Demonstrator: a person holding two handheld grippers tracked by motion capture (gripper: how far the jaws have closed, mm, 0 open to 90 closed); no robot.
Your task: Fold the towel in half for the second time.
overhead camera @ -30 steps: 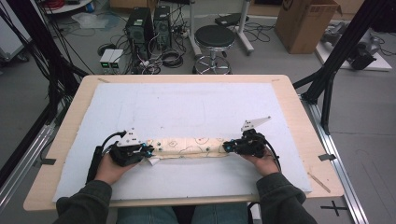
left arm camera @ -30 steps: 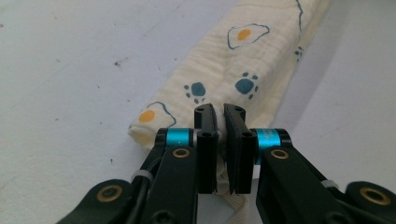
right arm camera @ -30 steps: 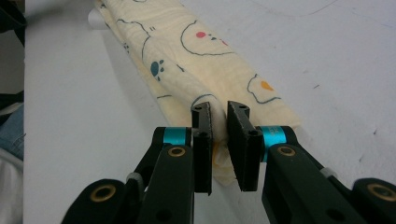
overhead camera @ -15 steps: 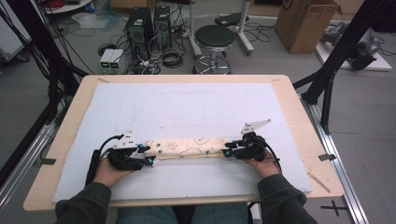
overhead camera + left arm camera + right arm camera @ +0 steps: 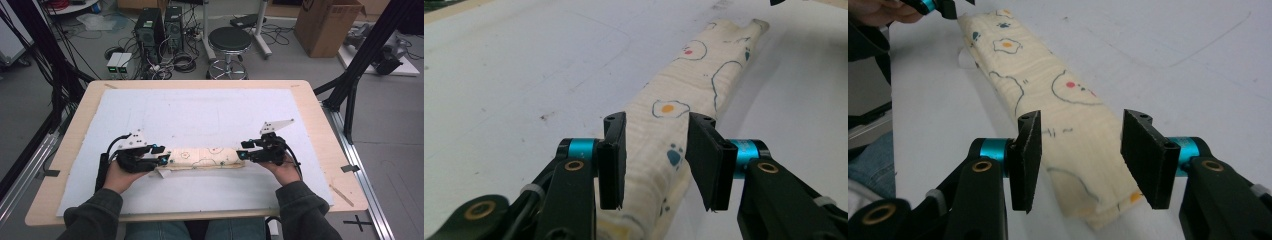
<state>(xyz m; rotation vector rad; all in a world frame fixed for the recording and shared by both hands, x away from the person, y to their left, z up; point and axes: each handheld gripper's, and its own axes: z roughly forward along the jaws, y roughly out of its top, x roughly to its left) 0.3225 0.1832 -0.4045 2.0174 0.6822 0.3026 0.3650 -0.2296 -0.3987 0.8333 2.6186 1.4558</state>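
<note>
The white mat (image 5: 200,115) covers most of the wooden table (image 5: 320,107) in front of me, and near my edge of it lies the cloth (image 5: 202,157), a cream towel printed with fried eggs and paw marks. It is already folded down into one long narrow strip running left to right, several layers thick, with the layers showing at the end under my right claw.

My left claw (image 5: 161,159) sits at the strip's left end and my right claw (image 5: 245,155) at its right end. From the left gripper view, my left jaws stand apart on either side of the cloth (image 5: 659,150), wide enough to straddle its width without pinching it. From the right gripper view my right jaws are likewise spread, with the folded end (image 5: 1088,165) lying between them and clear of both pads.

So I judge the lengthwise folding done, and neatly: the edges look even and the strip lies flat on the mat. What seems left is the shorter fold, bringing one end over the other, for which I would first have to close on an end. Neither claw holds anything at present.
</note>
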